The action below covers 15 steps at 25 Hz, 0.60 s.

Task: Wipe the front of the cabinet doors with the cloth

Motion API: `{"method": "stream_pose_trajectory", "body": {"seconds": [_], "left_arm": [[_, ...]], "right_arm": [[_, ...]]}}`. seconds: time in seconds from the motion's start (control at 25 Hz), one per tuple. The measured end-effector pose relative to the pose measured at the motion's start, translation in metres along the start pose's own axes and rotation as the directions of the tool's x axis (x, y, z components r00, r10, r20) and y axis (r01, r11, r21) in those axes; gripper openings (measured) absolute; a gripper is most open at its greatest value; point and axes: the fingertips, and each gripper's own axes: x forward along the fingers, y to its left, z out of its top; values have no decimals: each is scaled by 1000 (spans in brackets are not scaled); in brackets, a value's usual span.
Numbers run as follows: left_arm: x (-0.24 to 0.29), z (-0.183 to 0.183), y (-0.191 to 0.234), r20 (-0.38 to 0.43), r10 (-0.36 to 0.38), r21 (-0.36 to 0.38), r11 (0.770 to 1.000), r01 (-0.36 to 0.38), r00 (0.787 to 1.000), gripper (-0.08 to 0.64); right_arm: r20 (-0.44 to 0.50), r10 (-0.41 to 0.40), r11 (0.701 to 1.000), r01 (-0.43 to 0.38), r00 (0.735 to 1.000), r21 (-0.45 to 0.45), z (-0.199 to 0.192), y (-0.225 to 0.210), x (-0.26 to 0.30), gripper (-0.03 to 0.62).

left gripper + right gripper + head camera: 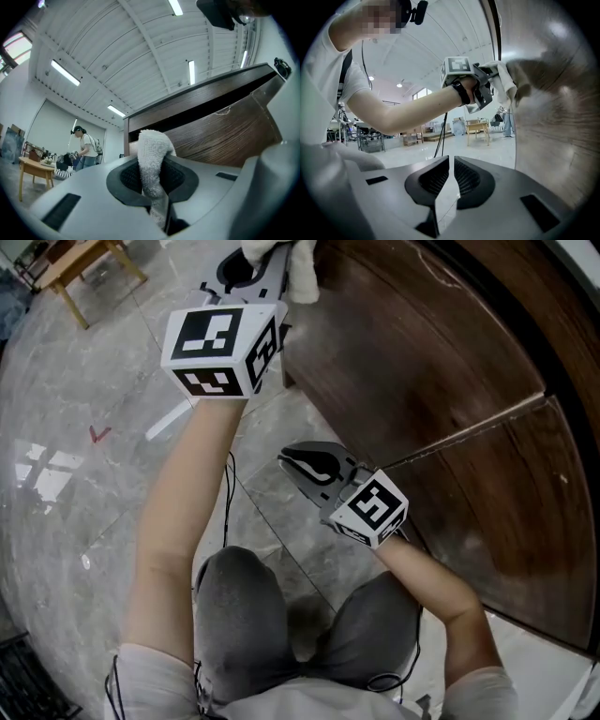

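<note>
My left gripper (274, 261) is shut on a white terry cloth (302, 274) at the top of the head view. It holds the cloth against the left edge of the dark wooden cabinet door (422, 381). In the left gripper view the cloth (151, 152) stands up between the jaws, with the cabinet door (229, 136) just beyond it. The right gripper view shows the cloth (502, 83) pressed on the door (553, 122). My right gripper (298, 463) hangs lower, near the door's front. Its jaws (451, 177) are together with nothing between them.
A seam between two door panels (469, 432) runs across the cabinet front. The floor (84, 456) is grey marble tile. A wooden table (80, 263) stands far left. A person (85, 147) stands by a table (33, 168) in the background.
</note>
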Motion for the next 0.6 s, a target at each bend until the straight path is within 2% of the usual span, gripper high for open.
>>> {"method": "stream_pose_trajectory", "body": {"seconds": [0.16,0.6], "left_arm": [[-10,14,-29,22,-59,61,996,58,998,58],[-35,46,-88,71,-159,94,984,152,985,57]], "right_arm": [[13,-15,1000,14,1000,15,1,-3,-4,55],[27,-2,1000,2,1000,-6,1,12,-13,55]]}}
